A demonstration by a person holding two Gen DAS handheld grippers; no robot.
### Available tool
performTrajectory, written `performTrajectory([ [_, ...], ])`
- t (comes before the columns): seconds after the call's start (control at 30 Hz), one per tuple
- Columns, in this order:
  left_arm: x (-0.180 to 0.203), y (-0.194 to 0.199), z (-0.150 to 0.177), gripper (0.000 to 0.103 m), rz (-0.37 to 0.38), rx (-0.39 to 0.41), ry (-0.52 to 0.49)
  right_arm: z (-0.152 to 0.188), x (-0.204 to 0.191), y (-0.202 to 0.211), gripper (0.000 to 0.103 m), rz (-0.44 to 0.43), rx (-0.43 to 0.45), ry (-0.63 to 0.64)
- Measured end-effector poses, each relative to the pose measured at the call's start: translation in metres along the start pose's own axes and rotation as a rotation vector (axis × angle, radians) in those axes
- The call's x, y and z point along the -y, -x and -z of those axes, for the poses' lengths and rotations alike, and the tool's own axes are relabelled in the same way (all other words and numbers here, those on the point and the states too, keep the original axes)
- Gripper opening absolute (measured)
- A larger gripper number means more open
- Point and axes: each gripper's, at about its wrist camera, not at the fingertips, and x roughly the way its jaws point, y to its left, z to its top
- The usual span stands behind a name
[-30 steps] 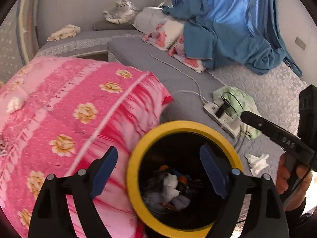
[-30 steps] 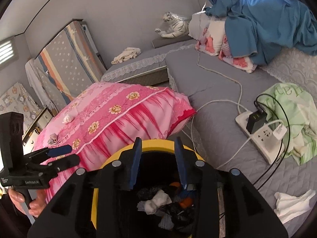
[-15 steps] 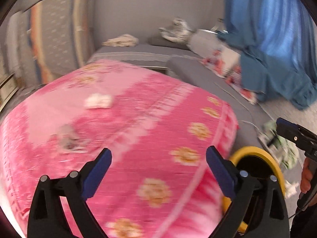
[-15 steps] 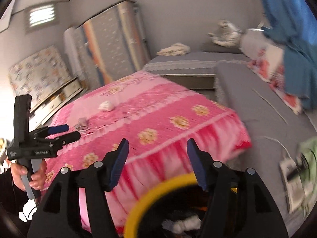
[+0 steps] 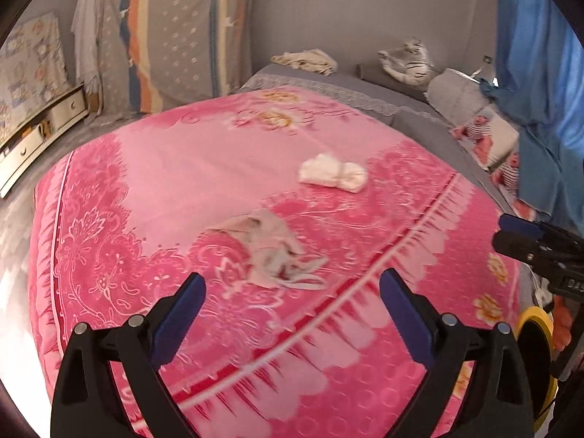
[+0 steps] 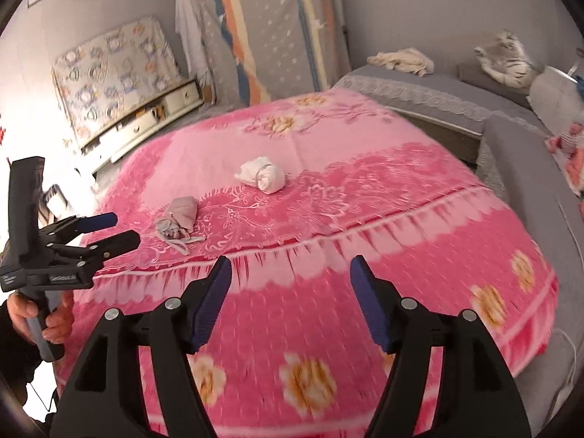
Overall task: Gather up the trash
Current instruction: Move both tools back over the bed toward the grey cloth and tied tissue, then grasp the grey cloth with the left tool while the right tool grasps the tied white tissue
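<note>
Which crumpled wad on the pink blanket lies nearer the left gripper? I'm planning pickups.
The greyish-pink crumpled wad, just ahead of the open left gripper; the white crumpled wad lies farther back.

Pink floral blanket (image 5: 226, 160) carries white tissue wad (image 5: 332, 177), grey crumpled rag (image 5: 270, 248).

Ahead of your left hand-held gripper (image 5: 292, 314), the pink blanket (image 5: 175, 182) lies open at frame centre; only a grey crumpled wad (image 5: 270, 252) and a white tissue wad (image 5: 332, 177) sit on it, apart. At the right edge, your right hand-held gripper (image 5: 511, 233) and the yellow-rimmed bin (image 5: 534, 323) crowd the passage.
</note>
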Motion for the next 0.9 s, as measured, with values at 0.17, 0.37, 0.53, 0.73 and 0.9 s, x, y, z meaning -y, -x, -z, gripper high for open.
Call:
performTrajectory([
  [0.17,-0.013,-0.019,-0.003,0.092,-0.014,-0.023,0.02,-0.021,-0.009,-0.046,0.065,0.02,-0.052,0.05],
  [0.37,-0.029,-0.04,-0.007,0.092,-0.026,-0.05,0.058,-0.043,-0.016,-0.089,0.066,0.038,-0.08,0.087],
  [0.53,-0.038,-0.052,-0.016,0.092,-0.027,-0.063,0.075,-0.058,-0.024,-0.118,0.068,0.057,-0.083,0.138],
  [0.73,-0.037,-0.07,-0.021,0.092,-0.016,-0.103,0.07,-0.068,-0.034,-0.144,0.068,0.066,-0.093,0.19],
  [0.9,-0.036,-0.077,-0.025,0.092,-0.007,-0.108,0.072,-0.079,-0.032,-0.163,0.068,0.069,-0.103,0.181],
])
